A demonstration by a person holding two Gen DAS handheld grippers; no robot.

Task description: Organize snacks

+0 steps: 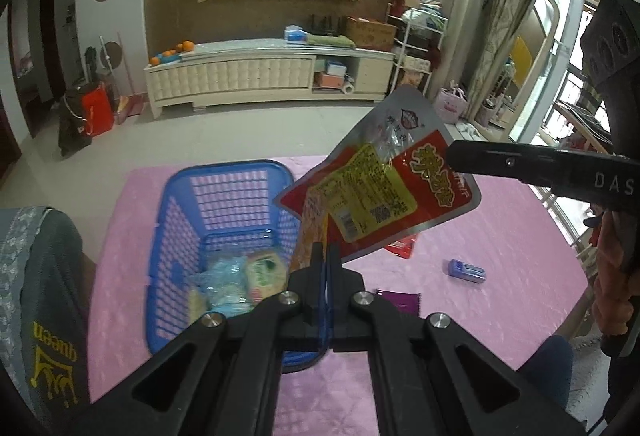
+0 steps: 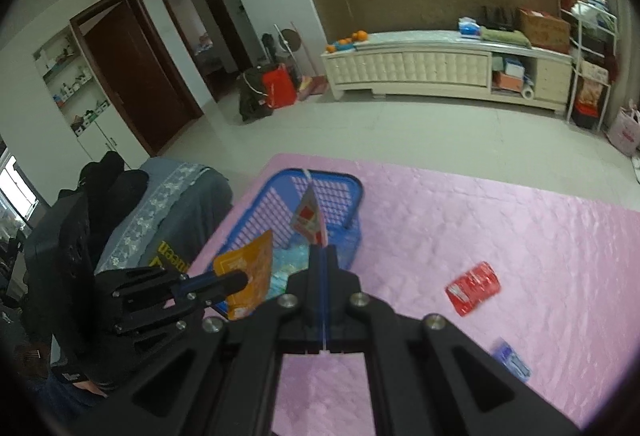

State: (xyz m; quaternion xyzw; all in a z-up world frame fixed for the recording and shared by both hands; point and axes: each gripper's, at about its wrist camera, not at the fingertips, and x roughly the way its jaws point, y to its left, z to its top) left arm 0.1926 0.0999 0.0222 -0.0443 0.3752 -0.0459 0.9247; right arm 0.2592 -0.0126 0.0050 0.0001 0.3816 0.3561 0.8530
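My left gripper (image 1: 325, 250) is shut on the edge of an orange snack packet (image 1: 307, 232), held above the right side of a blue plastic basket (image 1: 228, 168). My right gripper (image 1: 452, 156) reaches in from the right, shut on a red and silver snack packet (image 1: 380, 192) that hangs tilted in the air above the table beside the basket. In the right wrist view that packet (image 2: 308, 216) stands edge-on in the right gripper (image 2: 322, 250), in front of the basket (image 2: 332, 176). The left gripper (image 2: 242, 279) holds the orange packet (image 2: 250, 268). Several wrapped snacks (image 1: 240, 280) lie inside the basket.
The pink table cover (image 1: 500, 236) carries a small blue box (image 1: 466, 270), a purple packet (image 1: 400, 300) and a red packet (image 2: 472, 288). Grey cloth with yellow lettering (image 1: 44, 296) sits at the table's left edge. A white cabinet (image 1: 260, 72) stands across the floor.
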